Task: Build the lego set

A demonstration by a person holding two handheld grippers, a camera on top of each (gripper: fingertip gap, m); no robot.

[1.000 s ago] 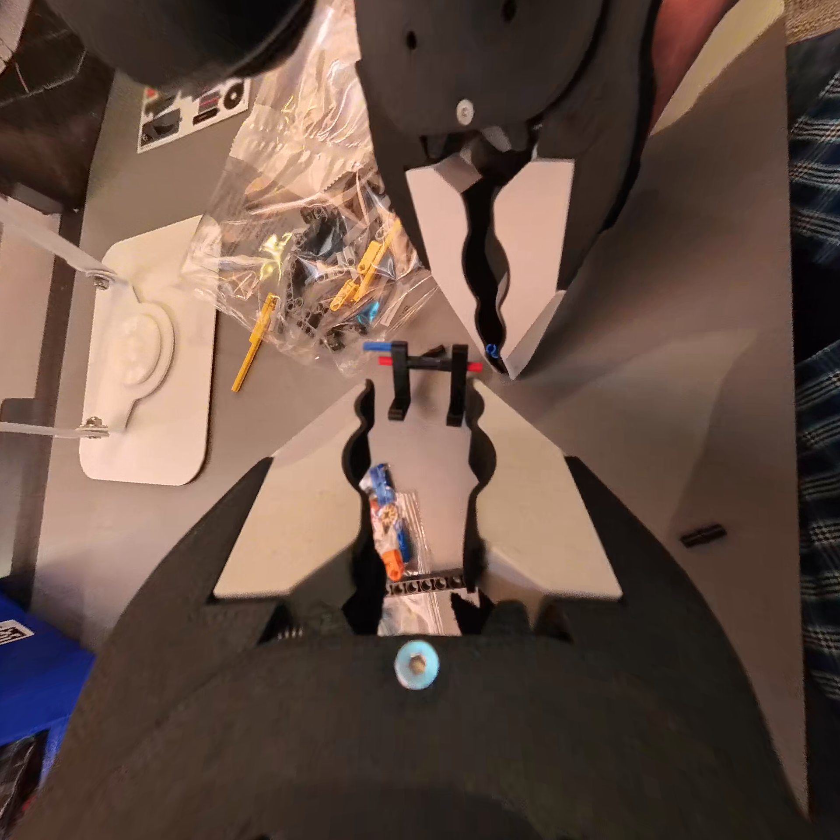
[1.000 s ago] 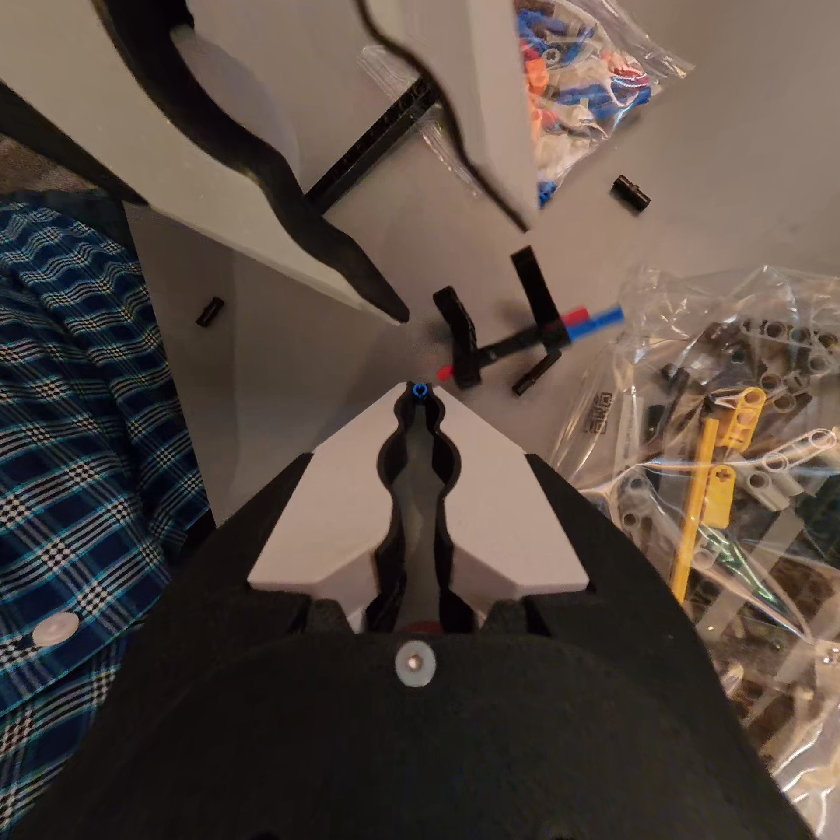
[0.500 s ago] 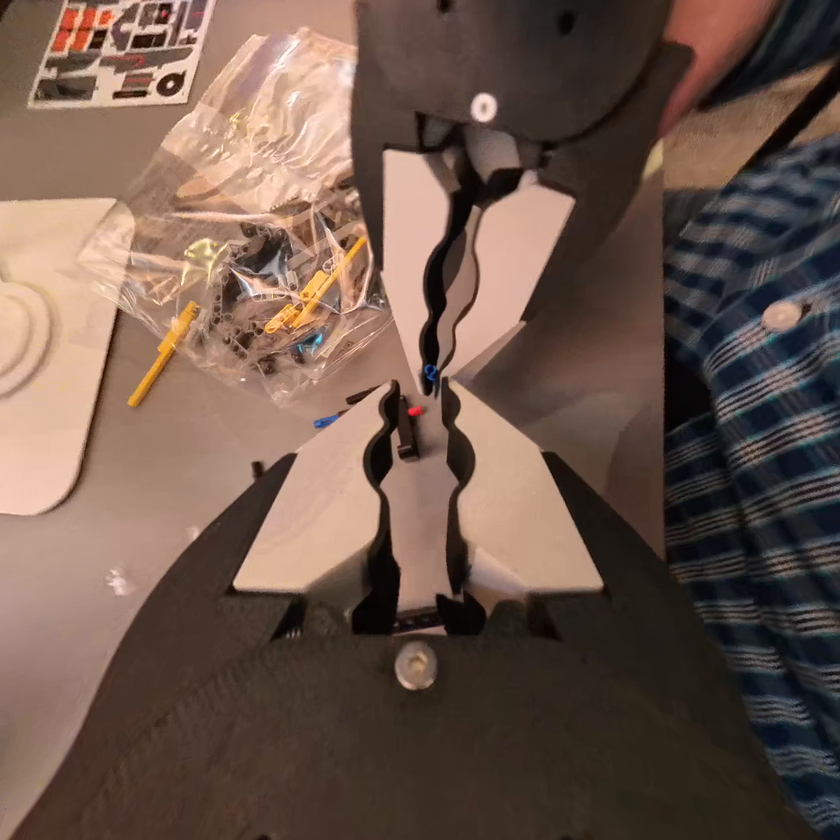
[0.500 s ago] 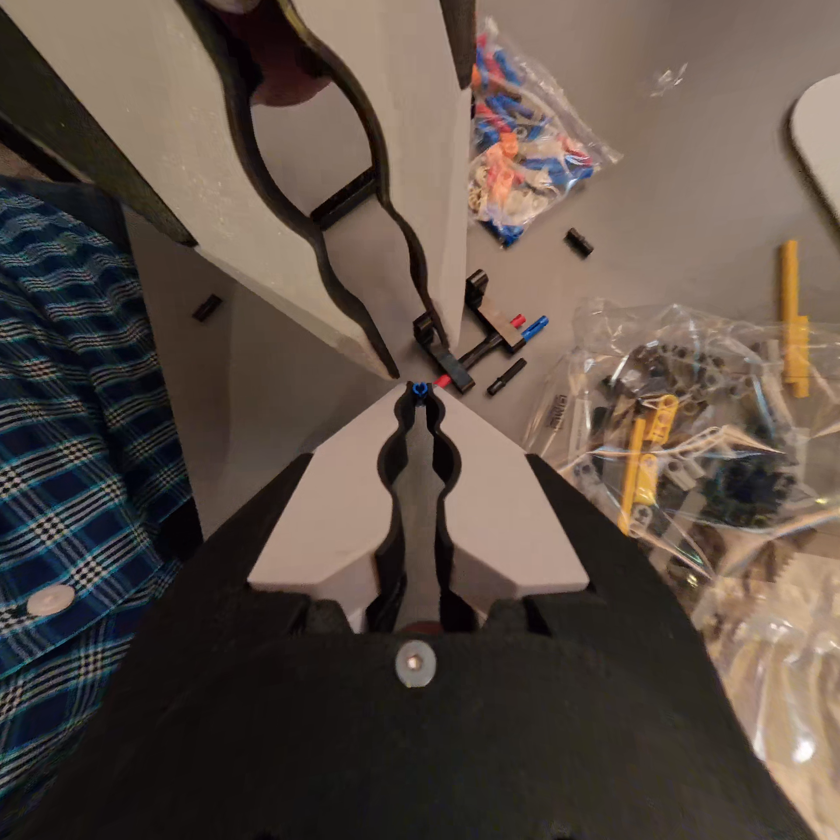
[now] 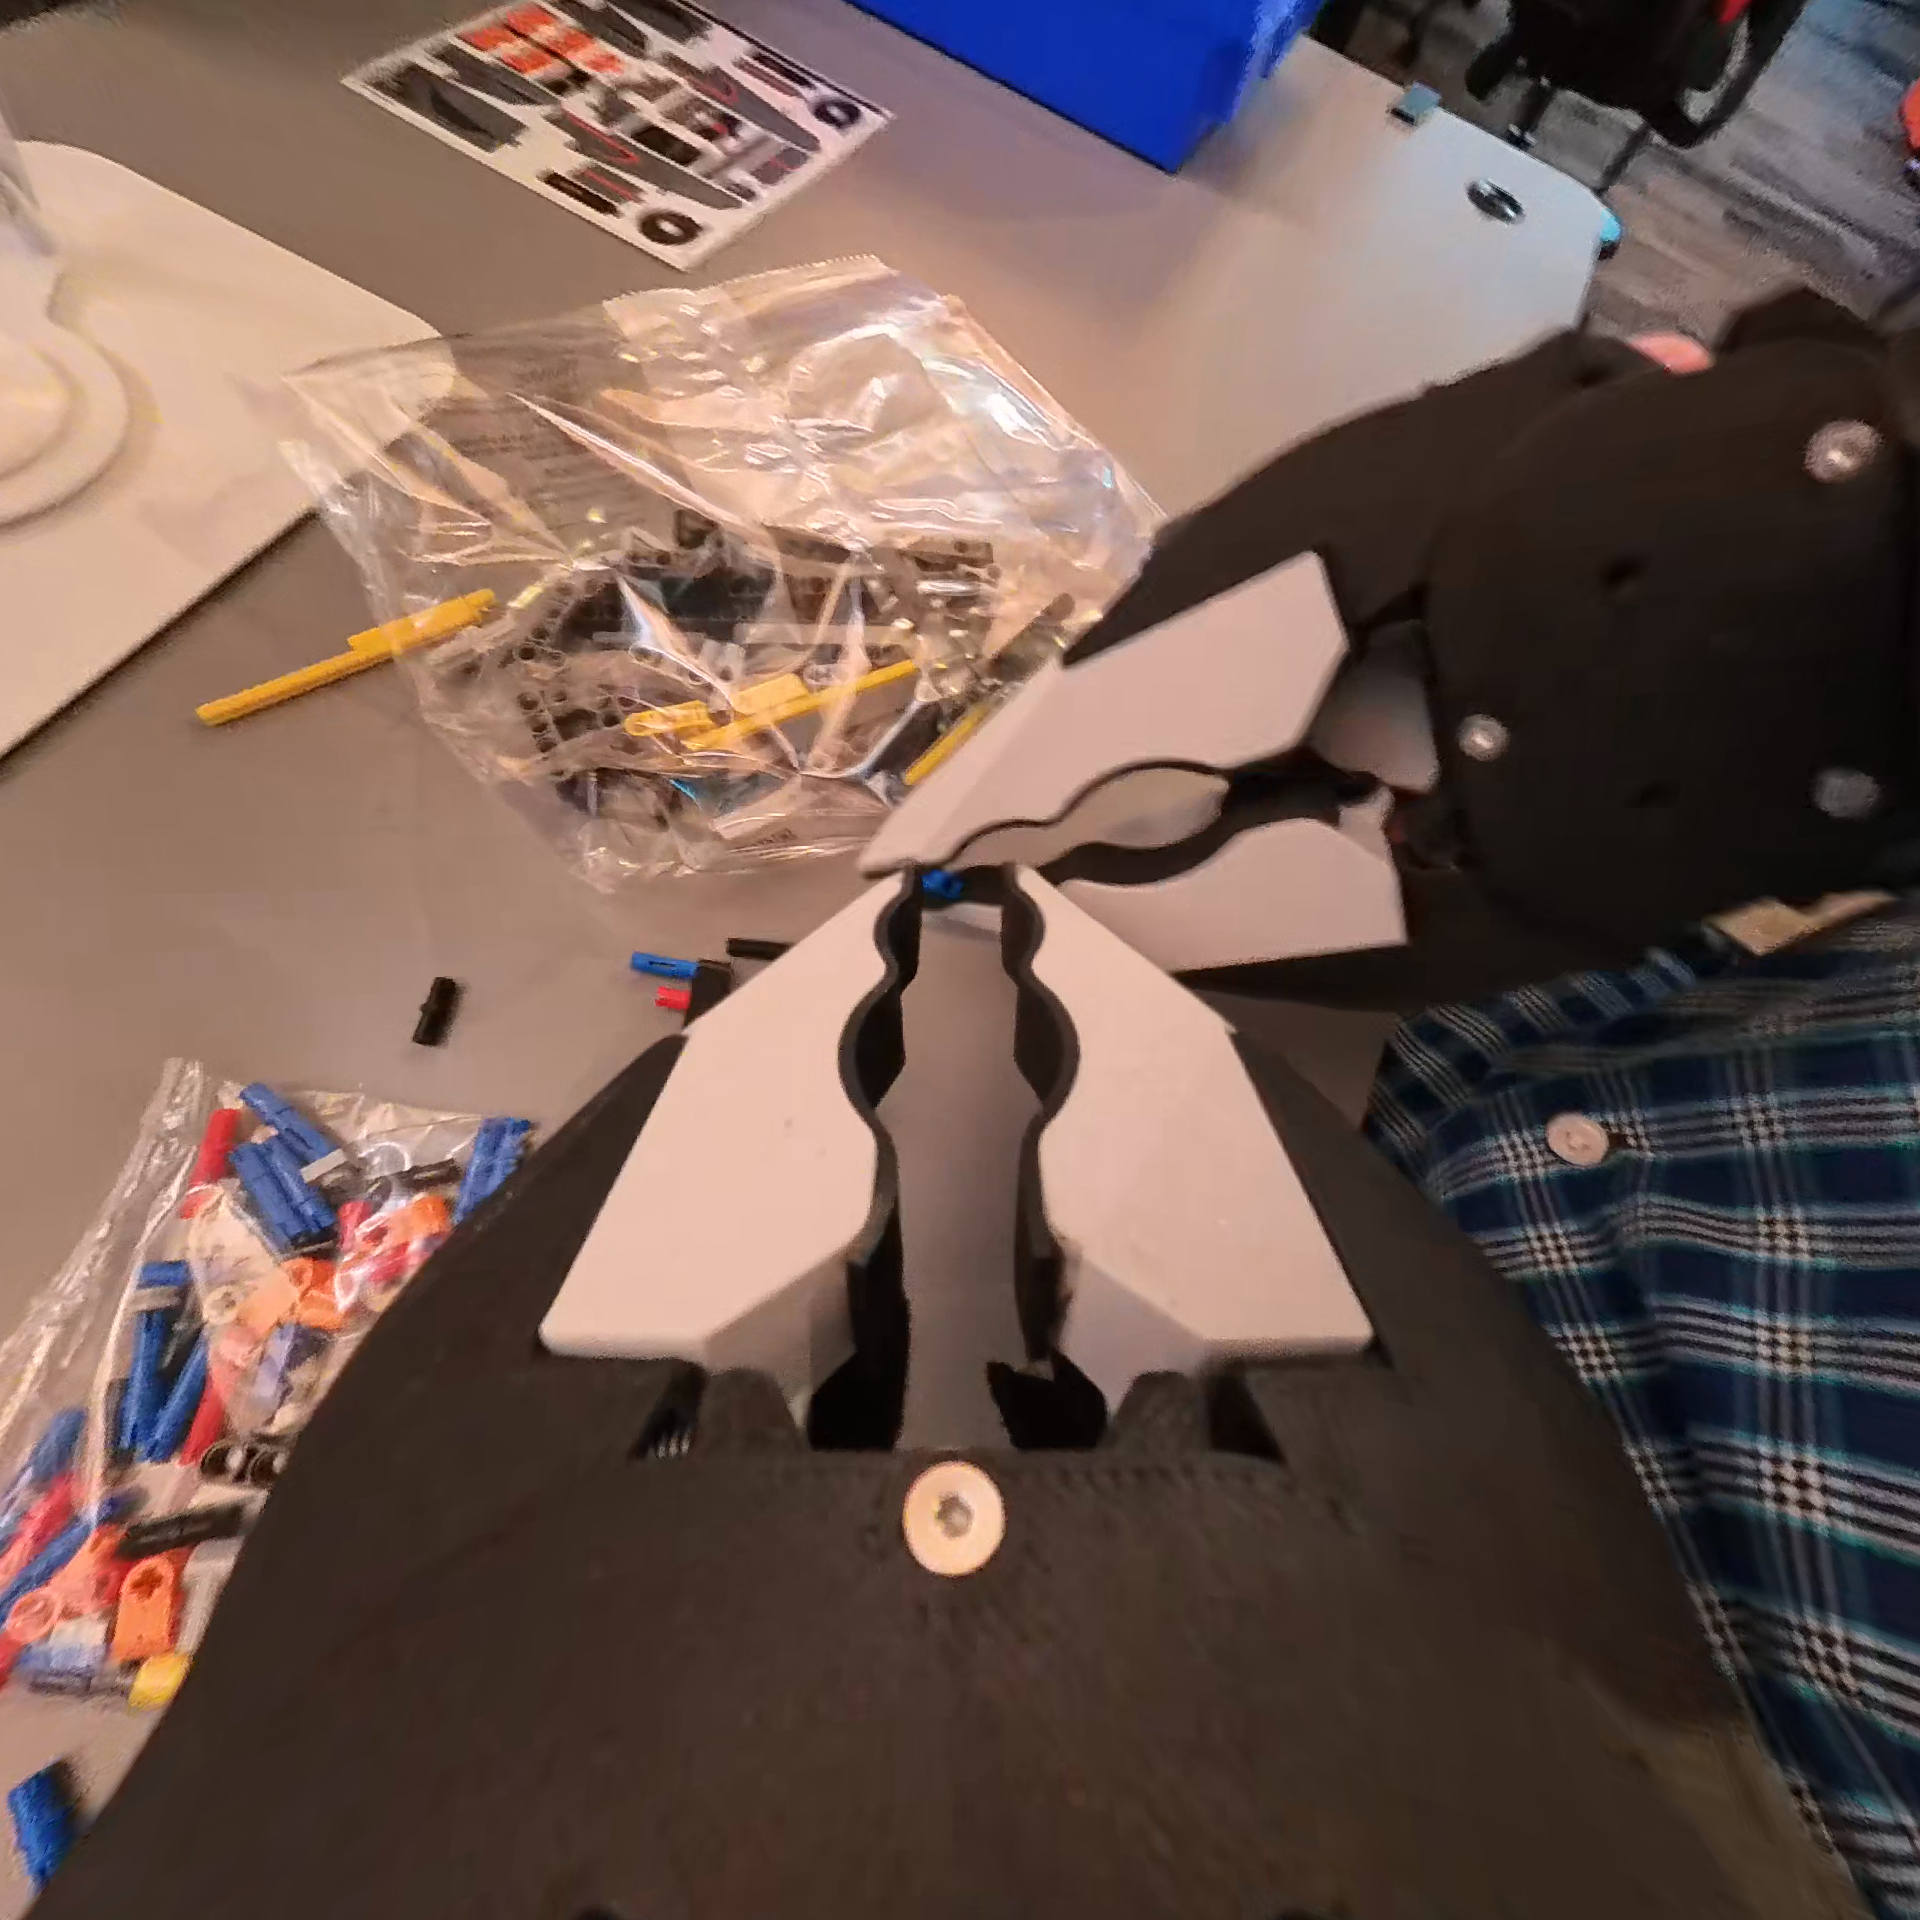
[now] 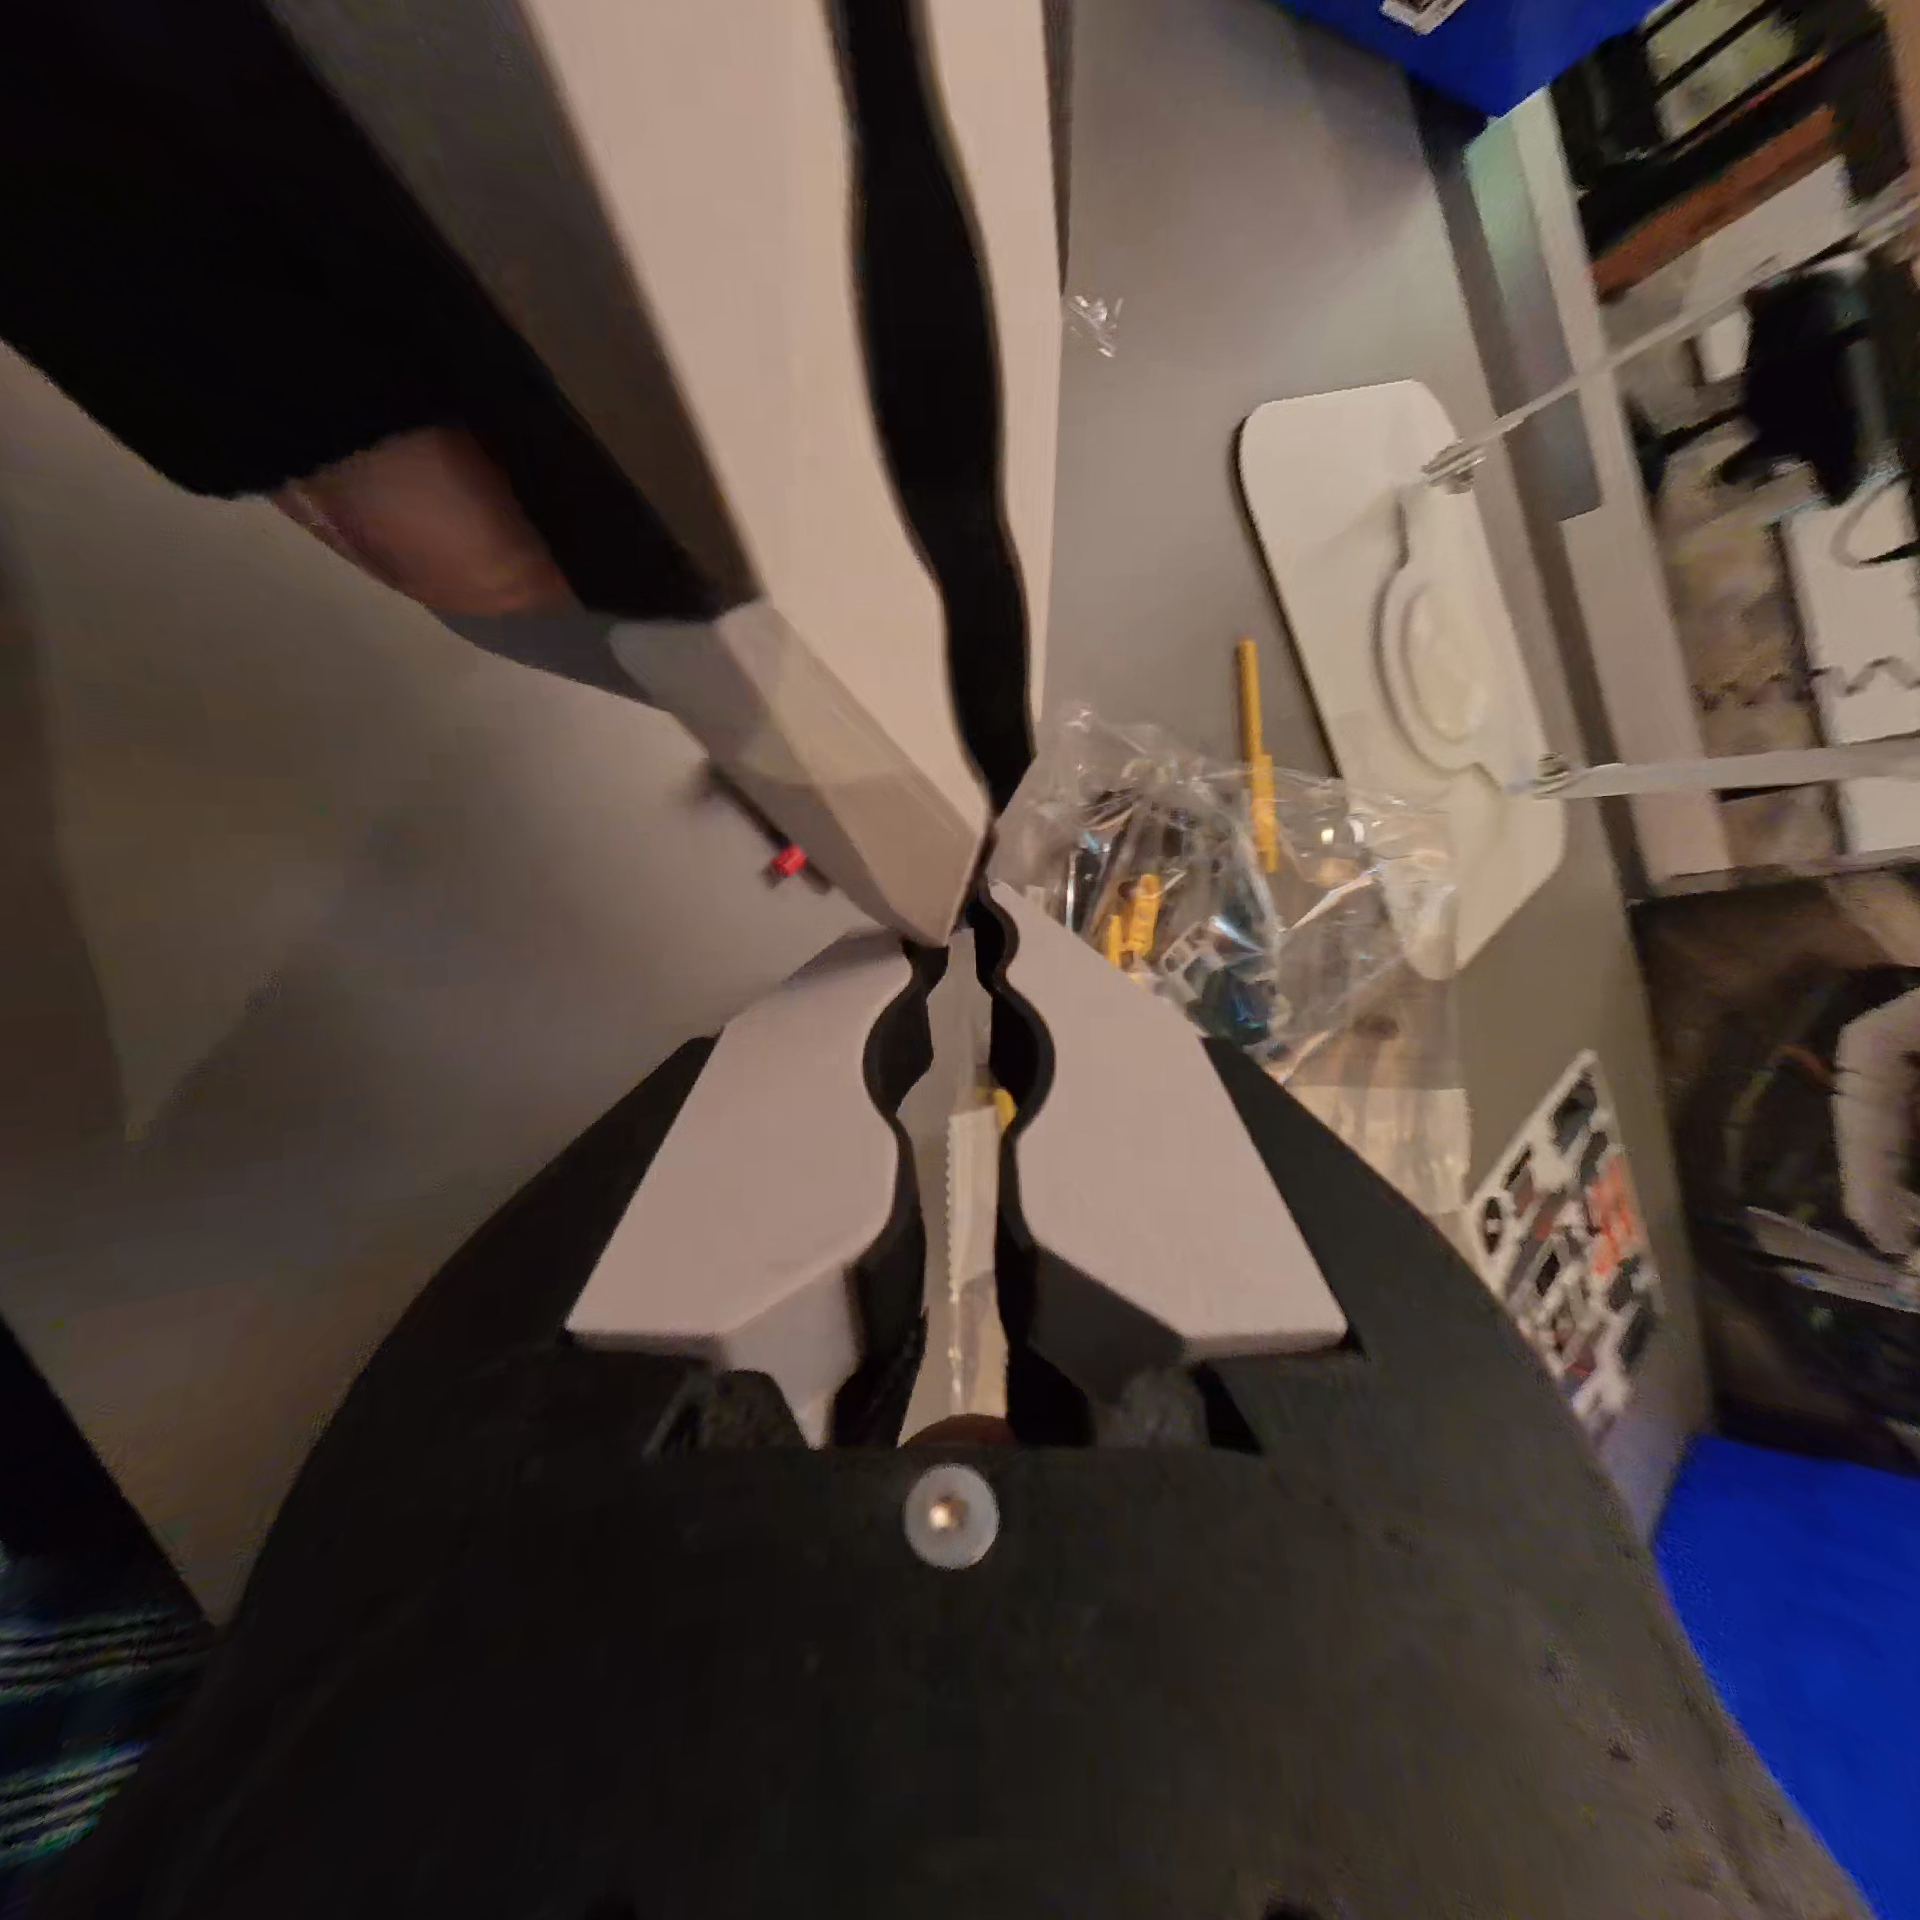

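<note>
Right claw (image 5: 914, 868) pinching small blue pin (image 5: 940, 883) | left claw (image 5: 956, 904) tips narrow, nothing visibly gripped, meeting it above tabletop (image 5: 260, 883) to receive the pin

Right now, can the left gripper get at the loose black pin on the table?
Probably yes. The black pin lies alone on bare table, just left of the left gripper, whose jaws stand apart and hold nothing visible. It would have to back away from the right gripper first.
</note>
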